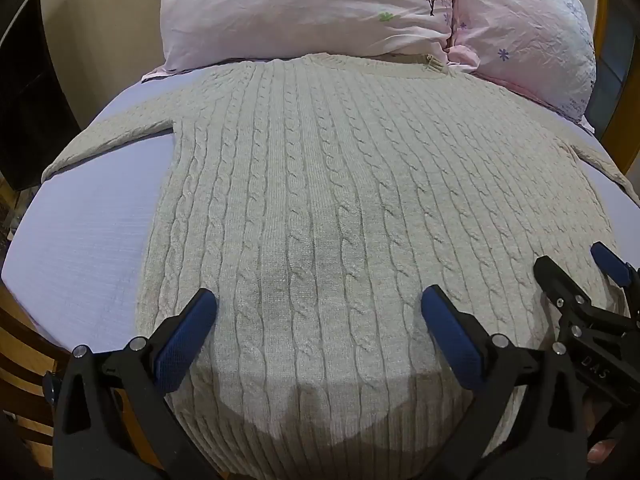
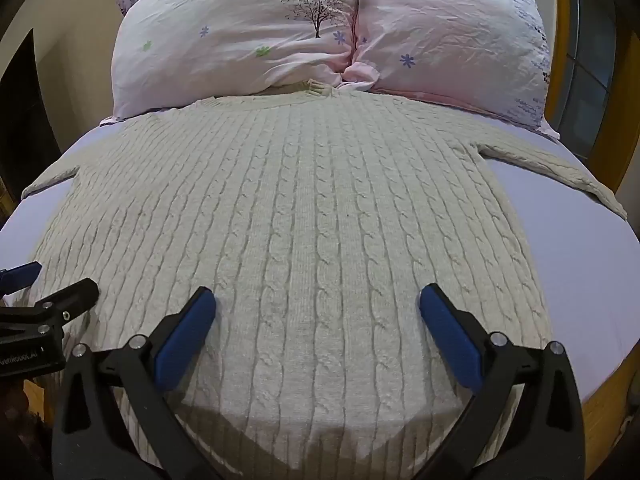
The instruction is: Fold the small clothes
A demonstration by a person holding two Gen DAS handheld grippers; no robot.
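Observation:
A cream cable-knit sweater [image 1: 312, 184] lies flat on a lilac bed sheet [image 1: 88, 232], collar toward the pillows, both sleeves spread out to the sides. It also shows in the right wrist view [image 2: 304, 208]. My left gripper [image 1: 318, 306] is open and empty, hovering over the sweater's lower left part near the hem. My right gripper [image 2: 318, 304] is open and empty over the lower right part. The right gripper's fingers [image 1: 560, 280] show at the right edge of the left wrist view; the left gripper's fingers [image 2: 60, 296] show at the left edge of the right wrist view.
Two pink flowered pillows [image 1: 304, 12] [image 2: 448, 36] lie against the head of the bed, touching the sweater's collar. The lilac sheet [image 2: 580, 248] is bare beside the sweater on both sides. A wooden bed frame [image 1: 24, 360] runs along the near edge.

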